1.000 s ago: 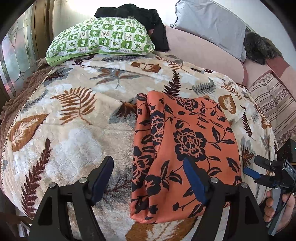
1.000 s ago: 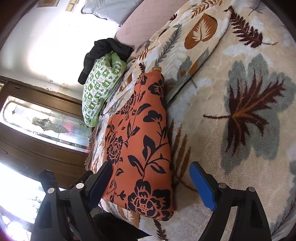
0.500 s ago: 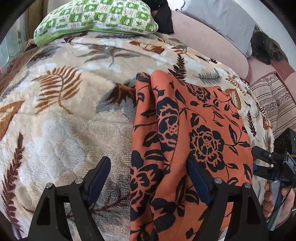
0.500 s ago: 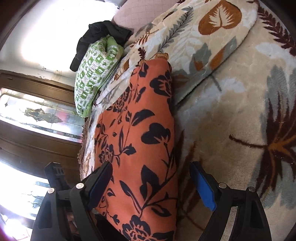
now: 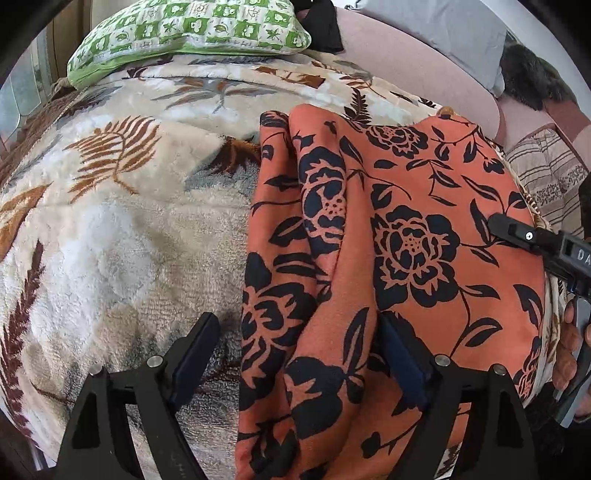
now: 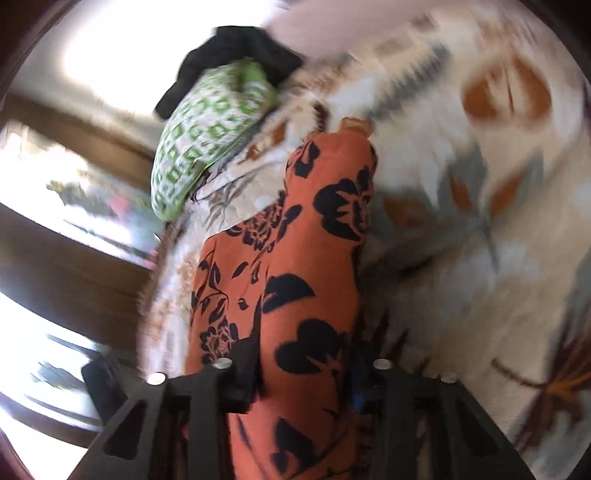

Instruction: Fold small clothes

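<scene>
Both grippers are at the near end of the orange floral garment (image 5: 399, 236), which lies lengthwise on the leaf-patterned blanket (image 5: 110, 229) of a bed. The left gripper (image 5: 295, 354) stands wide apart and has just been opening further; it straddles the garment's raised left fold, one finger on the blanket and one on the cloth, pressing nothing. The right gripper (image 6: 303, 365) has just been closing, and its fingers now sit tight against a ridge of the garment's right edge, so it looks clamped on the cloth, though blur softens the contact.

Judging from how things lie, the garment is already folded into a long narrow panel with doubled layers along its left side; the crosswise fold looks still to come, and only one of the two grips for it seems made.

The left wrist view shows the panel's flat top, its left-hand layers, and the right tool's tip (image 5: 517, 230) over the far edge with a hand (image 5: 570, 347) behind it. The right wrist view alone shows the pinch itself. A green checked pillow (image 5: 192, 33) and a dark garment (image 6: 236, 55) lie beyond.
</scene>
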`<state>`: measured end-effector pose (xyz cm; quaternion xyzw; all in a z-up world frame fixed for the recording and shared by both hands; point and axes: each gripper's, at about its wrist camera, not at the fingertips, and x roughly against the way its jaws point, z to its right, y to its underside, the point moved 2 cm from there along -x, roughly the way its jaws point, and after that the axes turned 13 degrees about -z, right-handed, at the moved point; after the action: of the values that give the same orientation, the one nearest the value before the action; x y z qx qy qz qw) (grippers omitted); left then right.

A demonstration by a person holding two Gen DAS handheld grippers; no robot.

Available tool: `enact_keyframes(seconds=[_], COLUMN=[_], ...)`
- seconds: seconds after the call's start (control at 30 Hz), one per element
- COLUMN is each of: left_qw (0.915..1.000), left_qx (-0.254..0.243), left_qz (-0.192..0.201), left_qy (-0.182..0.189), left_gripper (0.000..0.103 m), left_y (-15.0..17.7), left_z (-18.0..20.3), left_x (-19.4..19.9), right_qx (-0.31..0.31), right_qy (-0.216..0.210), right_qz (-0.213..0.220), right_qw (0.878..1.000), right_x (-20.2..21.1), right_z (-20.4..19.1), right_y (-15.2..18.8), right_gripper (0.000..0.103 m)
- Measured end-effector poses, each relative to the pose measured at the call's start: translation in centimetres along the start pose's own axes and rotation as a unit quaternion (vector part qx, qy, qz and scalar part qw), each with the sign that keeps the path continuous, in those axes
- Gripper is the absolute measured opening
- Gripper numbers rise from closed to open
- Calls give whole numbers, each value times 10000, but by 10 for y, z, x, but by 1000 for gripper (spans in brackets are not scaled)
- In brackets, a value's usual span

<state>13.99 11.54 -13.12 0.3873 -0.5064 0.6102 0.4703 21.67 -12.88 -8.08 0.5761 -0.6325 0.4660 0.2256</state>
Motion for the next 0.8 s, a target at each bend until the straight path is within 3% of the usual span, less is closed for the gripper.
enact_keyframes(seconds=[0.07,0.1,0.2,0.23,0.27,0.43,0.5,0.53,0.57,0.6,0.73,0.8], left_qw=[10000,10000,9999,9999,9999,9998,9998,9998,9998,9998,9998,9998], left_qx=[-5,9,-27,-21,-20,-35,-33,-42,-48,-50,-45,-41], left_qz=[6,19,97,100,100,120,128,129,135,137,138,138], left_qy=[52,86,103,109,110,131,137,127,127,132,128,156], left_gripper=[90,90,91,91,91,91,91,91,91,91,92,92], left_y=[0,1,2,3,3,7,6,6,6,5,5,5], left_z=[0,0,0,-1,-1,-2,-2,-2,-2,-3,-1,-1], left_x=[-1,-2,-2,-2,-2,-1,-1,-1,-1,-1,-1,-1], right_qx=[335,113,-506,-615,-709,-1550,-1930,-1765,-1394,-1065,-405,-406], right_qy=[747,688,-173,-390,-711,-1347,-1532,-1624,-1206,-738,68,204], right_qz=[-244,-384,-223,-198,-153,10,-153,-308,-359,-336,86,17], right_qw=[9963,9968,9983,9971,9948,9787,9690,9703,9822,9910,9991,9990], right_x=[-19,-28,-19,-16,-12,-17,-31,-37,-36,-32,-14,-21], right_z=[-5,5,27,29,31,60,72,69,57,46,12,12], right_y=[4,5,7,6,3,-24,-33,-39,-44,-47,-51,-50], right_gripper=[36,37,48,67,79,82,83,76,50,42,37,41])
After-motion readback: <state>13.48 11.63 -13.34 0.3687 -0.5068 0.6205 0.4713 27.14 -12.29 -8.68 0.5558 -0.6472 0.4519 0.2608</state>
